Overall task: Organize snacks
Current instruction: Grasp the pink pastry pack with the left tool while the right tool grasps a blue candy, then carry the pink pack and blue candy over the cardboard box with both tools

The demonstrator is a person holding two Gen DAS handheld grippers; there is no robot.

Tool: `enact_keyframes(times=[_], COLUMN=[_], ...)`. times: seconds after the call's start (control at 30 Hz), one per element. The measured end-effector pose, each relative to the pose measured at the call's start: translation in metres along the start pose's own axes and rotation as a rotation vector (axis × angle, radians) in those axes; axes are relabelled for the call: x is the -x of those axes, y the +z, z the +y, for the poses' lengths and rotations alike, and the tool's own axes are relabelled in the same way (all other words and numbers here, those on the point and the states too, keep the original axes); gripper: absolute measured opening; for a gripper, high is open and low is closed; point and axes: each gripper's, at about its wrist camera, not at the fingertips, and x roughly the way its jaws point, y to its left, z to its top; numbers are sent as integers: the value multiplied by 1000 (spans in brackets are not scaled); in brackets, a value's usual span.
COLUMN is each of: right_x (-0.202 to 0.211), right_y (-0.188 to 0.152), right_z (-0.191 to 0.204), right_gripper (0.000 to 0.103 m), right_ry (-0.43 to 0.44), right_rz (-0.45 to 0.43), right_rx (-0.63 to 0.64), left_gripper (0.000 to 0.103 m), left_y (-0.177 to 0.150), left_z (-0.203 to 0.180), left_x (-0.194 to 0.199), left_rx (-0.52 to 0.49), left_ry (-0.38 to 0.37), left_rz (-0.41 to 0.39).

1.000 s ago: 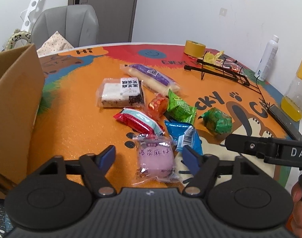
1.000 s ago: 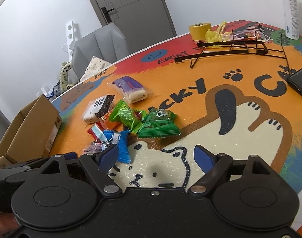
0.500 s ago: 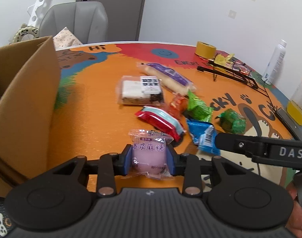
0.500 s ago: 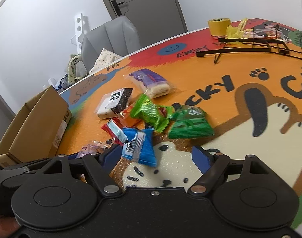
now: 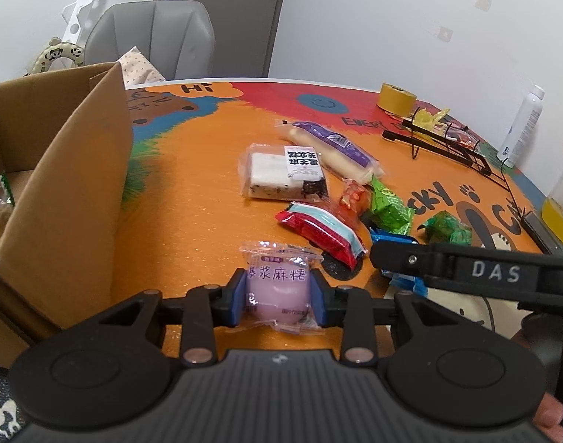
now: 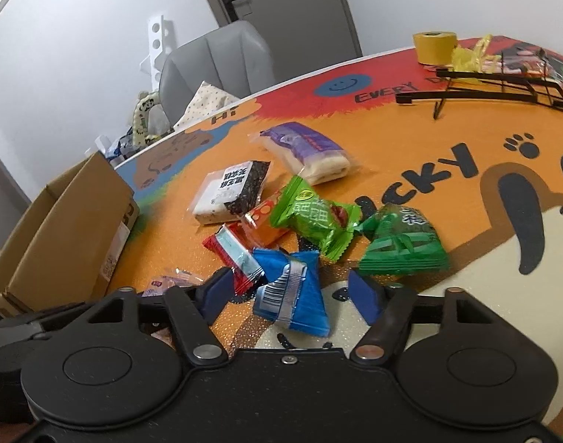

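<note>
My left gripper [image 5: 277,297] is shut on a pink mochi packet [image 5: 279,284] and holds it just above the table, right of an open cardboard box [image 5: 60,192]. My right gripper [image 6: 292,295] is open, its fingers either side of a blue snack packet [image 6: 292,295] that lies on the table. Around it lie a red packet [image 6: 237,254], an orange packet [image 6: 261,223], a light green packet [image 6: 311,217], a dark green packet [image 6: 403,247], a black-and-white cake packet [image 6: 233,192] and a purple bread packet [image 6: 303,147]. The box [image 6: 67,229] also shows in the right wrist view.
A yellow tape roll [image 5: 396,98], a black wire rack [image 5: 444,144], a white spray bottle [image 5: 521,125] and an orange juice bottle [image 5: 562,206] stand at the table's far right. A grey chair [image 5: 152,40] is behind the table. A dark phone [image 5: 543,232] lies near the right edge.
My left gripper closed on the pink mochi packet and lifted it toward the box. My right gripper moved forward until its open fingers straddle the blue packet.
</note>
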Motion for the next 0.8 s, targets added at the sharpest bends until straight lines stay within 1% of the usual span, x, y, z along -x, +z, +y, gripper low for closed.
enact_keyframes(times=[0.07, 0.1, 0.17, 0.27, 0.43, 0.8], right_x=[0, 0, 2, 7, 20, 46], right_y=[0, 0, -2, -4, -3, 4], right_z=[1, 0, -1, -1, -1, 14], right_gripper=[35, 34, 33, 32, 32, 32], right_ry=[4, 10, 24, 22, 25, 50], right_rz=[10, 14, 17, 10, -26, -78], right_rx=[7, 3, -4, -4, -13, 10], left_gripper=[34, 34, 34, 34, 34, 34], left_y=[0, 0, 0, 1, 2, 11], left_z=[0, 0, 0, -1, -3, -6], left_x=[1, 1, 3, 6, 14, 50], left_rx=[0, 0, 0, 1, -1, -13], left_ry=[3, 4, 5, 7, 5, 6], left_rz=[1, 0, -3, -12, -28, -99])
